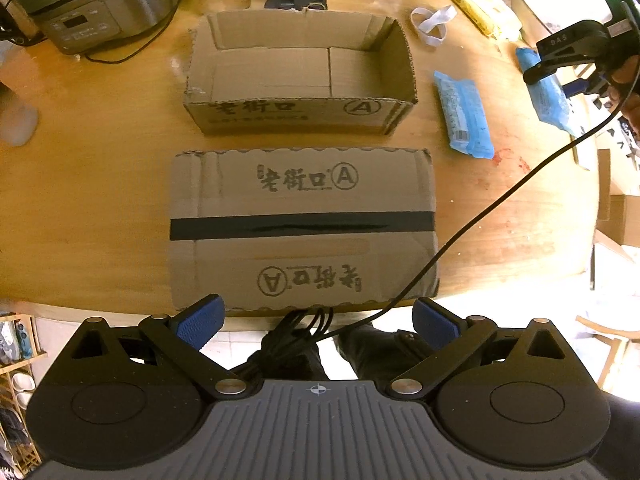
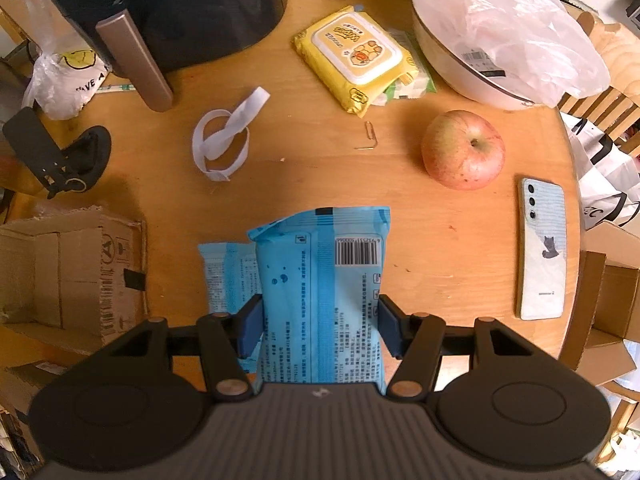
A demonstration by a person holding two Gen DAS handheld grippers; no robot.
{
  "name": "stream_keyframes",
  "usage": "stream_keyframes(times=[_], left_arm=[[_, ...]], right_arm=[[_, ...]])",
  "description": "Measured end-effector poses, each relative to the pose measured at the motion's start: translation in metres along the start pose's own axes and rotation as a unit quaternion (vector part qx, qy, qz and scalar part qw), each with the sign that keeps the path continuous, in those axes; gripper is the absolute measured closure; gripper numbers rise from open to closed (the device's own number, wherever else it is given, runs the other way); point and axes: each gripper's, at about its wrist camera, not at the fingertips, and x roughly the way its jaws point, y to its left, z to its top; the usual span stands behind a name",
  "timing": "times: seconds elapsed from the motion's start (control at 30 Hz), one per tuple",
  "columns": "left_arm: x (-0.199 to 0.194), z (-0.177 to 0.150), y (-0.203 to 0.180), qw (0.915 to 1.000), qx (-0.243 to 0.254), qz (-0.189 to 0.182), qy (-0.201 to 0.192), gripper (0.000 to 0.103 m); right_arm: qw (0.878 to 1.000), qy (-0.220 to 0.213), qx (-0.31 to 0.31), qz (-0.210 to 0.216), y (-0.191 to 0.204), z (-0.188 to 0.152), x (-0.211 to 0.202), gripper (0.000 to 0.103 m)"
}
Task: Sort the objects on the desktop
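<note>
Right hand-held gripper [image 2: 319,328] clenched on my blue packet [image 2: 320,280], above the wooden counter [image 2: 320,176]; apple [image 2: 463,149] far right. Left hand-held gripper [image 1: 316,320] spread, empty, over the closed carton [image 1: 303,228].

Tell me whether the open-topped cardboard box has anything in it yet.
Empty. The left wrist view looks down into the open box and shows only bare cardboard floor; both blue packets are outside it.

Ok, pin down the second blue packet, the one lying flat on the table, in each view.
Left wrist: the flat blue packet lies right of the open cardboard box.
Right wrist: it lies lower left of centre, partly behind the gripped blue packet.
Shared landmark: the white strap loop.
</note>
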Motion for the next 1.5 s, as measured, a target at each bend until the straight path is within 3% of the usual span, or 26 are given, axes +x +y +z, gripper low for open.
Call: stream_keyframes(times=[1.5], left_arm=[[-0.009, -0.007, 0.084, 0.9999, 0.002, -0.008, -0.007, 0.0]], right_arm=[[1.0, -0.014, -0.023, 0.004, 0.106, -0.005, -0.009, 0.046]])
